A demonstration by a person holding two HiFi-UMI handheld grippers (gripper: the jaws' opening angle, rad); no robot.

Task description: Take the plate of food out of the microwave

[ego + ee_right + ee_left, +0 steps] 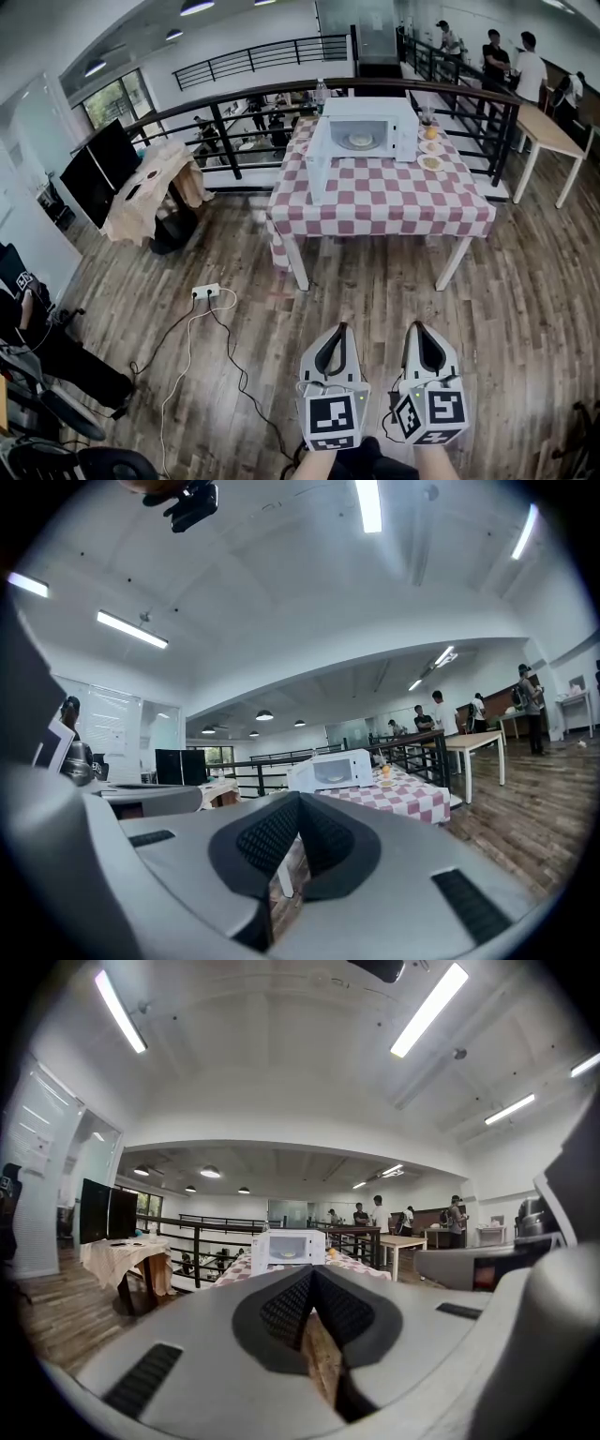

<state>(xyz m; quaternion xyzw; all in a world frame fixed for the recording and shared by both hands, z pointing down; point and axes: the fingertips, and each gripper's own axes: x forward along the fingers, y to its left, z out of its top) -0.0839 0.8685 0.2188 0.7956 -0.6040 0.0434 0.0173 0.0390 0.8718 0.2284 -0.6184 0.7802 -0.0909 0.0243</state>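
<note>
Held the left gripper (342, 330) and the right gripper (416, 328) side by side low over a plank floor (506, 309), both pointing level, each clenched with jaws pressed together and nothing between them. Faced a table (375, 202) well apart across that floor, draped in a red-and-white checked cloth. Found the microwave (367, 120) at the table's far edge, white, with the door (319, 167) swung open toward the left edge. Saw the plate of food (361, 141) inside the microwave's chamber, untouched by either gripper. Noted two more plates (430, 155) near the table's far right corner, just beside the microwave, with something orange (429, 132) behind them. Made out a dark railing (234, 108) curving behind the table, a smaller table (150, 192) under a beige cloth off to the left with two dark screens (98, 169) beside it, and a white power strip (205, 292) with cables trailing over the floor. Caught a bare wooden table (548, 131) at the right, beside the railing's end, with several people (511, 61) standing near it. Picked up long ceiling lights (427, 1012) overhead through both gripper views.
</note>
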